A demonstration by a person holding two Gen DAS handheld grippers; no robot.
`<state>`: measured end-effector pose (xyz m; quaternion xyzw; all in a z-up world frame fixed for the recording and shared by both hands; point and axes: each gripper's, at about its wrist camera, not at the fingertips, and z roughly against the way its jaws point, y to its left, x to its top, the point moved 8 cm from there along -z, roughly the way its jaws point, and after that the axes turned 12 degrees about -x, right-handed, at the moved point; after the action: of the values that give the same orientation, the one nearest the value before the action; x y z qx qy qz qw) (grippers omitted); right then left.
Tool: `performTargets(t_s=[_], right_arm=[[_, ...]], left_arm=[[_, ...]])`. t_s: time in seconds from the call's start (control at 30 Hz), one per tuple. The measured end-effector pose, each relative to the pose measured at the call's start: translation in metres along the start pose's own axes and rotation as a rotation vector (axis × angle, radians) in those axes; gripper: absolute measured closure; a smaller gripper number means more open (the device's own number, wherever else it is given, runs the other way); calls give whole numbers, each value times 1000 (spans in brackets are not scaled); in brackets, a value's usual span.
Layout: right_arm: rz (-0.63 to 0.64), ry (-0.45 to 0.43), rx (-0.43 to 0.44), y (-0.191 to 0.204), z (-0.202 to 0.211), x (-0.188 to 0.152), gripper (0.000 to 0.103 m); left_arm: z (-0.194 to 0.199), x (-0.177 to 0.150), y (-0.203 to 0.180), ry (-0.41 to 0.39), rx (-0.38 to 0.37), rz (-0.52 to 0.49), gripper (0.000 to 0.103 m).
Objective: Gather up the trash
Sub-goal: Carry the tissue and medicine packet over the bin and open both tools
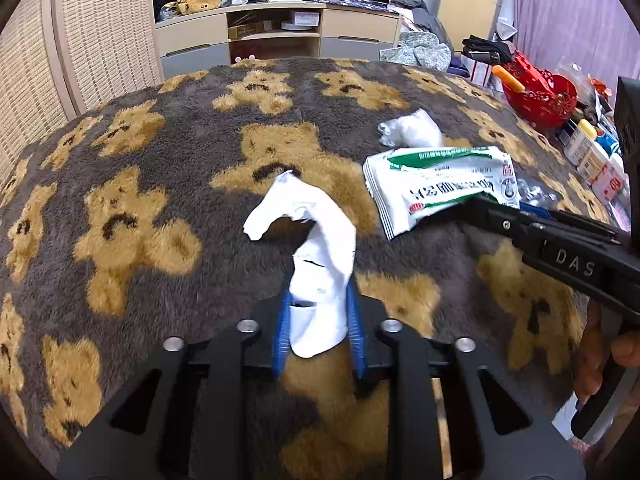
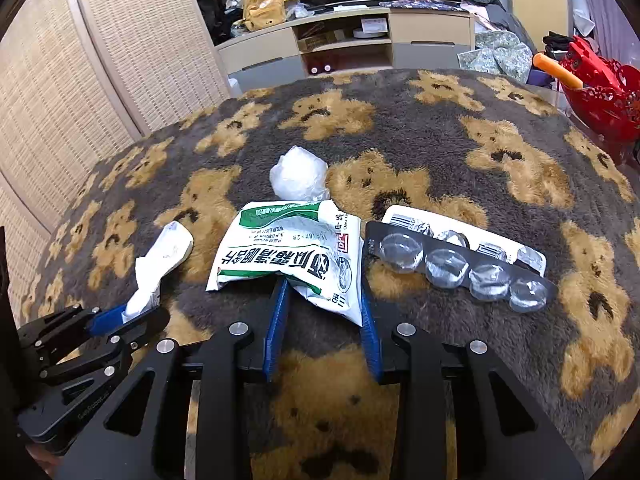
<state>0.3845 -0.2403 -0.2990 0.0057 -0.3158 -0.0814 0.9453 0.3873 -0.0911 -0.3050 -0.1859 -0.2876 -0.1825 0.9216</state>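
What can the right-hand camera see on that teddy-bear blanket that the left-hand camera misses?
Only the right wrist view shows the whole blister pack lying right of the packet; the left view catches just a sliver.

Only the left wrist view shows the bottles at the right edge and the person's hand.

Both show the white paper scrap pinched by the left gripper, the green-and-white packet gripped by the right gripper, the crumpled plastic wad and the red basket.

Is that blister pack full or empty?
Empty, it seems: the blister pack lies on the blanket with four clear bubbles, nothing visible inside them.
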Motion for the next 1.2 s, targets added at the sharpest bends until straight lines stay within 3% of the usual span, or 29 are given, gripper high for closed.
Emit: performTargets(t_s=[0.4, 0.87, 1.2], right_arm=[[-1, -7, 12, -4, 59, -40, 79], [34, -92, 14, -10, 179, -99, 79], [46, -56, 10, -15, 205, -169, 79]], left_arm=[[60, -45, -31, 3, -30, -19, 89], [163, -101, -93, -74, -75, -44, 89], [180, -166, -116, -43, -93, -23, 89]])
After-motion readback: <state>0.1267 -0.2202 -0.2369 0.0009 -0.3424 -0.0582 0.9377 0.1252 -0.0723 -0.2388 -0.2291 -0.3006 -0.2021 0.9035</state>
